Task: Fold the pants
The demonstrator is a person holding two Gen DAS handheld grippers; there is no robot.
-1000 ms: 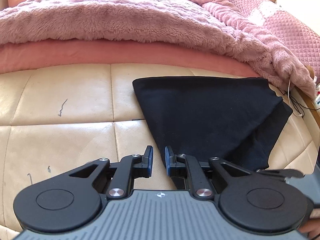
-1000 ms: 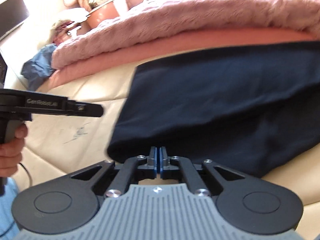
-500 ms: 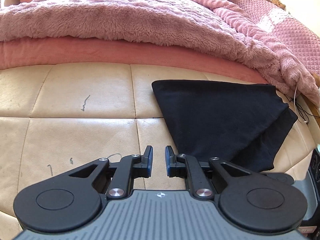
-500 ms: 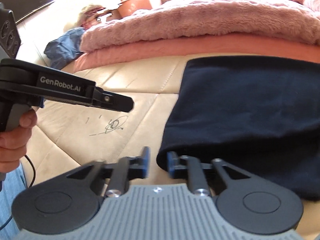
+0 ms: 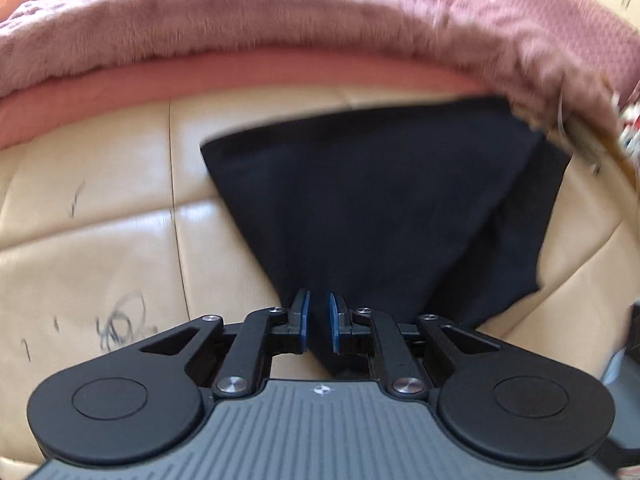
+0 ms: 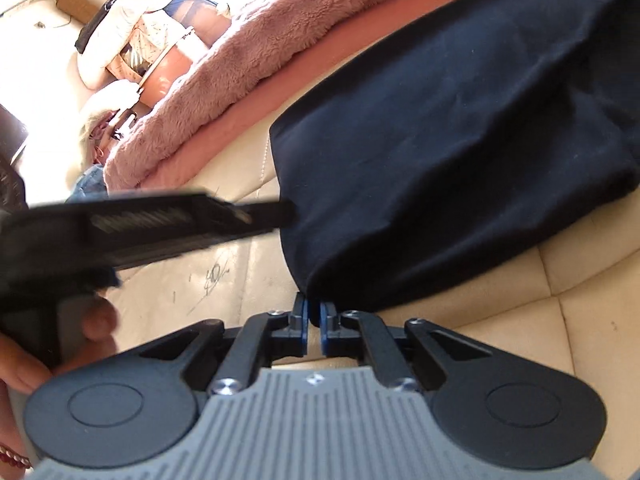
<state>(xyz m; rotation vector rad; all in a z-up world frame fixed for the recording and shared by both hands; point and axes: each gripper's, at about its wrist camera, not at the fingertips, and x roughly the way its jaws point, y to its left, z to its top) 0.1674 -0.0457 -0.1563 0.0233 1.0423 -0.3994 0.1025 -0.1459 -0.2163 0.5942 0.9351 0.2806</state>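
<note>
The dark navy pants (image 5: 380, 200) lie folded on the beige padded surface (image 5: 100, 240); they also fill the right wrist view (image 6: 460, 140). My left gripper (image 5: 319, 320) is open, its blue-padded fingers (image 5: 301, 316) straddling the near corner of the pants. My right gripper (image 6: 314, 320) has its jaws nearly together at the near folded edge of the pants, with cloth at the gap. The left gripper's body (image 6: 160, 224) shows in the right wrist view, its tip touching the pants' left edge.
A fluffy pink blanket (image 5: 280, 16) over a pink sheet (image 5: 240, 76) borders the far side. Pen scribbles (image 5: 120, 320) mark the beige surface. A pile of clutter with a brown tub (image 6: 164, 68) sits beyond the blanket. A hand (image 6: 40, 344) holds the left gripper.
My left gripper moved right onto the pants' near corner. My right gripper, which had opened half a second ago, closed again at the pants' near edge and the view tilted.
</note>
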